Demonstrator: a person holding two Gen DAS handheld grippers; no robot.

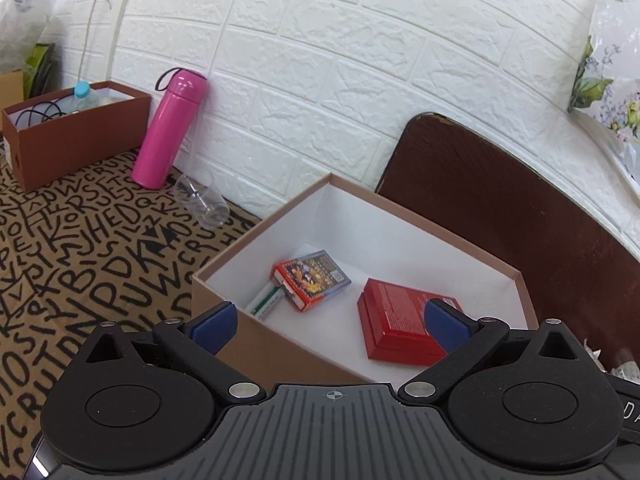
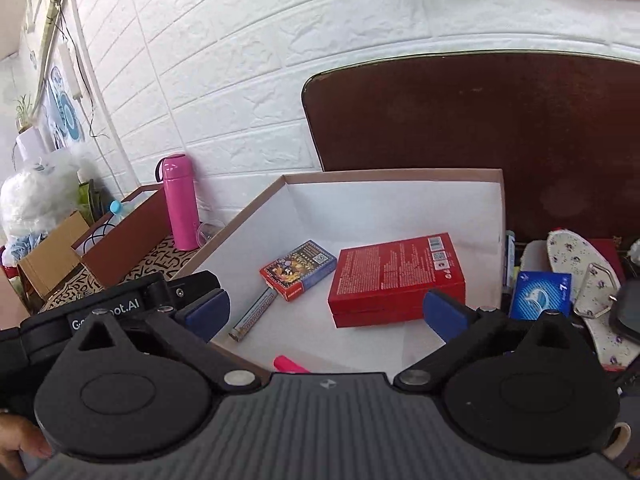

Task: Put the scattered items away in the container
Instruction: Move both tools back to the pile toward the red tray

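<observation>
Tools first: left tool (image 1: 330, 326) and right tool (image 2: 326, 314) both hang wide apart with nothing in them, hovering over the cardboard box (image 2: 496, 174). Inside already — a big red box (image 2: 396, 280), a playing-card pack (image 2: 298, 270), a tube-like stick (image 2: 254, 314) and something pink (image 2: 290, 364) near the front edge. So I'd say it's well along. Possibly left: a blue packet (image 2: 540, 292) just right of the box, plus a pink flask (image 1: 170, 130) and clear glass (image 1: 202, 204) on the bench.
</observation>
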